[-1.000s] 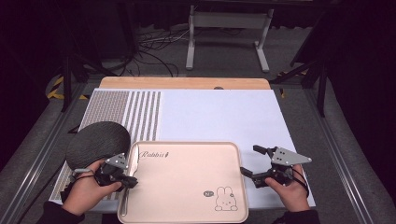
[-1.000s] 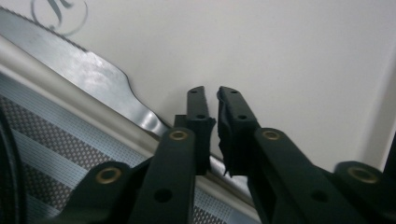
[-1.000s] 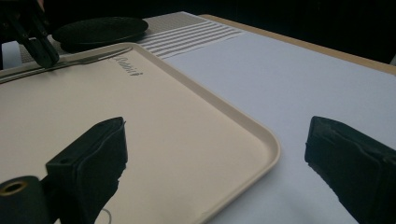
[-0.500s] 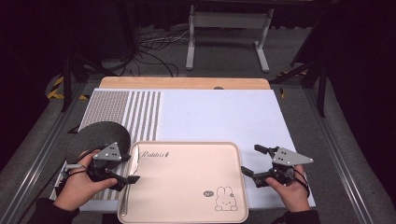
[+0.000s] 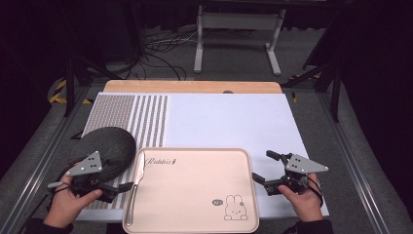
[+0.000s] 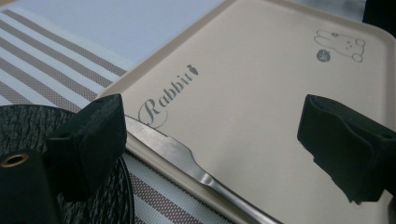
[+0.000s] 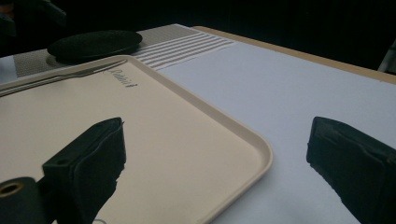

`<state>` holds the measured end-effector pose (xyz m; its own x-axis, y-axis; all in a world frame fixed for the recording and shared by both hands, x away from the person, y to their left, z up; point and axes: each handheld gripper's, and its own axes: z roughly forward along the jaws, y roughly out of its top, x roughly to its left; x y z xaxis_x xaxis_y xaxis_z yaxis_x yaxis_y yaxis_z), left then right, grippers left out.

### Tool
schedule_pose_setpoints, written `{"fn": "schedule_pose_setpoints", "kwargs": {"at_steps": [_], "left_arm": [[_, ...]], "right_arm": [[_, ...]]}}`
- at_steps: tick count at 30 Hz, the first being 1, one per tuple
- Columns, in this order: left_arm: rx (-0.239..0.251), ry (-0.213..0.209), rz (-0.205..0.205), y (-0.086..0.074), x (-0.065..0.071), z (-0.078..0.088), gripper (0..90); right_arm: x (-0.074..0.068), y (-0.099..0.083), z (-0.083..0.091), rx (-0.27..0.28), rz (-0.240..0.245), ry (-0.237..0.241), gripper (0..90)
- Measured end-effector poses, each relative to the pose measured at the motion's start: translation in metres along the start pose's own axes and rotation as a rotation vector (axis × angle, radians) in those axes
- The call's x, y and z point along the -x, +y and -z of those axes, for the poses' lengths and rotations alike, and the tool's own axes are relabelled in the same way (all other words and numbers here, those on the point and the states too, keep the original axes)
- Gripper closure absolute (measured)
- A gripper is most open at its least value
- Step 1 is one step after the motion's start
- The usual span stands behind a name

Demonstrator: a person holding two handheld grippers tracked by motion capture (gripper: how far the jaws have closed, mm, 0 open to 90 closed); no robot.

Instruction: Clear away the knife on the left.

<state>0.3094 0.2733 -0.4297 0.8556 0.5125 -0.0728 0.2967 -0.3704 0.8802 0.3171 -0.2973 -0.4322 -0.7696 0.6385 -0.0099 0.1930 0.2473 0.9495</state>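
Left gripper (image 5: 127, 186) is held spread at the knife (image 5: 136, 181), which lies on the tray's (image 5: 204, 195) left rim beside the dark plate (image 5: 104, 146). Probably best pinched at the handle, jaws squared across it. Right gripper (image 5: 263, 168) is spread, idle.

A knife (image 5: 136, 181) lies along the tray's (image 5: 195, 195) left rim, plate (image 5: 104, 148) just left

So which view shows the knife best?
The left gripper view: the knife lies close up along the tray rim. The high view shows its whole length, small; the right gripper view shows a faint sliver.
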Motion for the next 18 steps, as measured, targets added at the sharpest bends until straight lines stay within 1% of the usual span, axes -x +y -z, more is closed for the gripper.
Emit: {"fn": "schedule_pose_setpoints", "kwargs": {"at_steps": [3,6,8,11,14,15,17,18], "left_arm": [[0.055,0.023,-0.009,-0.01,0.0,0.005,11.0],[0.113,0.049,0.003,-0.023,-0.001,0.012,9.4],[0.16,0.062,0.021,-0.031,-0.003,0.016,8.5],[0.214,0.075,0.056,-0.043,-0.009,0.022,6.6],[0.249,0.075,0.093,-0.052,-0.013,0.025,5.7],[0.247,0.08,0.093,-0.052,-0.013,0.026,5.5],[0.243,0.098,0.081,-0.053,-0.013,0.026,5.3],[0.232,0.111,0.072,-0.052,-0.012,0.026,5.3]], "right_arm": [[0.0,-0.001,0.001,0.012,-0.008,-0.001,5.6],[0.001,-0.003,0.003,0.03,-0.021,-0.004,5.5],[0.001,-0.004,0.005,0.037,-0.026,-0.006,5.4],[0.001,-0.008,0.008,0.047,-0.039,-0.01,5.1],[0.002,-0.012,0.011,0.054,-0.047,-0.012,4.7],[0.003,-0.013,0.011,0.057,-0.055,-0.012,4.6],[0.004,-0.014,0.012,0.059,-0.058,-0.017,4.5],[0.004,-0.014,0.012,0.061,-0.059,-0.017,4.5]]}}
